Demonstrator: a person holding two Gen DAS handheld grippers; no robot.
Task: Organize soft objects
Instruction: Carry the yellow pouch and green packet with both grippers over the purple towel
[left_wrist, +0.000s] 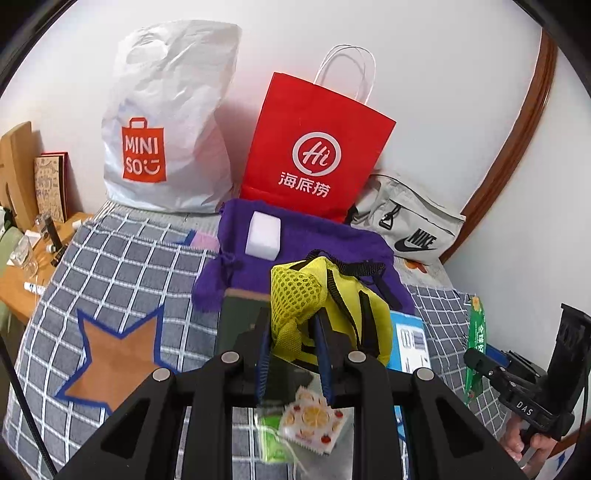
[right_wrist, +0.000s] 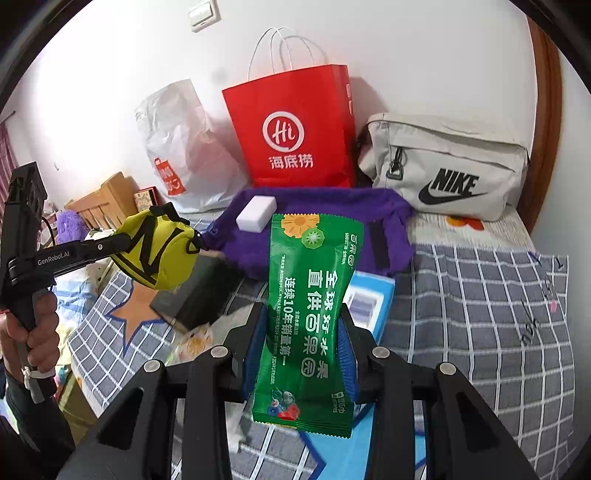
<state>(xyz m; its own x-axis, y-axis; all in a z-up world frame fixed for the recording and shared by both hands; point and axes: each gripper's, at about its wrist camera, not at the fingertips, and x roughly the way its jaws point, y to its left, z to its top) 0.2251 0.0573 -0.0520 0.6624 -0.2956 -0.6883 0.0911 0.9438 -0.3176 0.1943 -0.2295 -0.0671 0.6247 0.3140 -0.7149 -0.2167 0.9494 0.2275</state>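
My left gripper (left_wrist: 293, 325) is shut on a yellow mesh pouch with black straps (left_wrist: 325, 306) and holds it above the bed; the pouch also shows in the right wrist view (right_wrist: 159, 251). My right gripper (right_wrist: 303, 332) is shut on a green wet-wipe packet (right_wrist: 306, 317), held upright; the packet also shows in the left wrist view (left_wrist: 474, 343). A purple cloth (left_wrist: 295, 243) lies on the checked bedspread (left_wrist: 122, 266) with a white foam block (left_wrist: 263, 234) on it.
A white Miniso plastic bag (left_wrist: 166, 122), a red paper bag (left_wrist: 314, 147) and a grey Nike bag (left_wrist: 410, 225) stand against the wall. A dark booklet (right_wrist: 199, 295), a blue box (right_wrist: 369, 299) and small sachets (left_wrist: 310, 417) lie on the bed. A wooden desk (left_wrist: 22, 273) is at the left.
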